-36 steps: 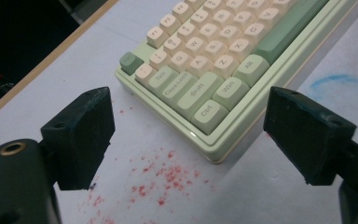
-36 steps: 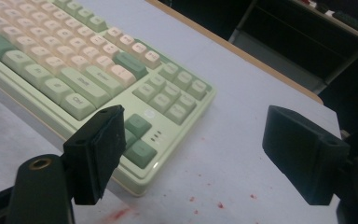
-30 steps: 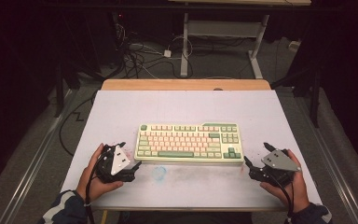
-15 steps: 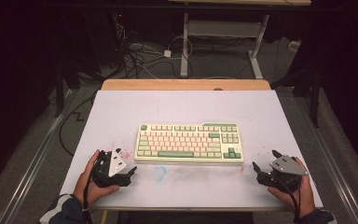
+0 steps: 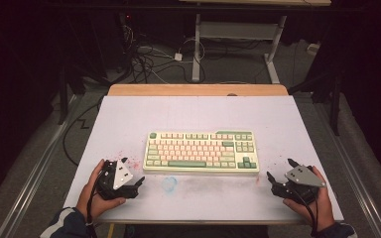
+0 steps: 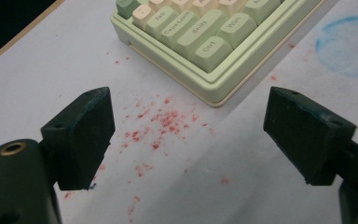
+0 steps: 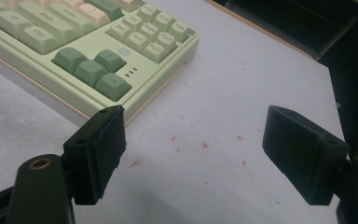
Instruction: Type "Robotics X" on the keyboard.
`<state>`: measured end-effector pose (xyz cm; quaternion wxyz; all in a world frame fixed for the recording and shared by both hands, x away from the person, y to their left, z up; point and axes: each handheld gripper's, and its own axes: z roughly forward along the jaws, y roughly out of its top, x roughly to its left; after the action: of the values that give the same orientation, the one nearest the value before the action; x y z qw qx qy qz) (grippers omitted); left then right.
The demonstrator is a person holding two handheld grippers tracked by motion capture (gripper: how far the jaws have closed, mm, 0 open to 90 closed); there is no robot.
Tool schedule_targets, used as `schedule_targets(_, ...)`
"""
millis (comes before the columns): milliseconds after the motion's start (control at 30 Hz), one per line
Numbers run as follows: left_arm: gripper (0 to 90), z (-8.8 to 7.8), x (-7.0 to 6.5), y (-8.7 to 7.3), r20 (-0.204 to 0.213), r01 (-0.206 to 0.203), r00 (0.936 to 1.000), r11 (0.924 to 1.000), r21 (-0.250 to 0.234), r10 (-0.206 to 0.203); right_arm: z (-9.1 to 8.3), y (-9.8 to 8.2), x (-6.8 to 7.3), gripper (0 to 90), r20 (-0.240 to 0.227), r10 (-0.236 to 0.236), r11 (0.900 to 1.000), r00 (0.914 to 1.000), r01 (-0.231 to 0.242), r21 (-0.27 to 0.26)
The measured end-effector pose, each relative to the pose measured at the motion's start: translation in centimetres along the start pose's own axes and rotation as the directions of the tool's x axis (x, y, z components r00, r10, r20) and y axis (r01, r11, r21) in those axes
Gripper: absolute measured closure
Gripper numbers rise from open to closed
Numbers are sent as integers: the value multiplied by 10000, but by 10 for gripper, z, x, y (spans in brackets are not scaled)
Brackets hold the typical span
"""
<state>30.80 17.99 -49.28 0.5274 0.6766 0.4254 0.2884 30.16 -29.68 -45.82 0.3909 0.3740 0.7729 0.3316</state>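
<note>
A pale green keyboard (image 5: 201, 152) with cream and dark green keys lies in the middle of the white table (image 5: 198, 114). My left gripper (image 5: 138, 182) rests near the table's front left, open, with nothing between its jaws. In the left gripper view the keyboard's near left corner (image 6: 214, 88) lies just ahead of the open left gripper (image 6: 189, 135). My right gripper (image 5: 273, 179) sits at the front right, open and empty. The right gripper view has the keyboard's right end with its arrow keys (image 7: 93, 70) ahead and left of the open right gripper (image 7: 193, 149).
Red specks (image 6: 161, 119) dot the table by the keyboard's left corner, and a blue smudge (image 5: 168, 183) marks the front middle. A wooden strip (image 5: 198, 89) edges the far side. Beyond it are cables (image 5: 149, 54) and a desk frame (image 5: 238, 34) on the floor.
Both hands have drawn their grippers back toward the table's front edge. The left gripper has tilted so its jaws point right, toward the keyboard. The keyboard has not moved.
</note>
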Motion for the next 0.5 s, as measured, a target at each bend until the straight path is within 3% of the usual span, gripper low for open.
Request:
schedule_targets(100, 153, 1, -1, 1, 2, 57, 10000, 10000, -50, -57, 1, -1, 0, 217, -38, 10, 10000, 10000, -10, 39)
schedule_targets(300, 153, 2, -2, -1, -138, -213, 9997, 9998, 21, 213, -1, -1, -1, 217, 47, 7, 10000, 10000, -7, -8)
schedule_targets(500, 153, 3, -1, 0, -150, -119, 9998, 9999, 10, 119, 1, -2, -1, 218, 77, -161, 9997, 9998, 160, 159)
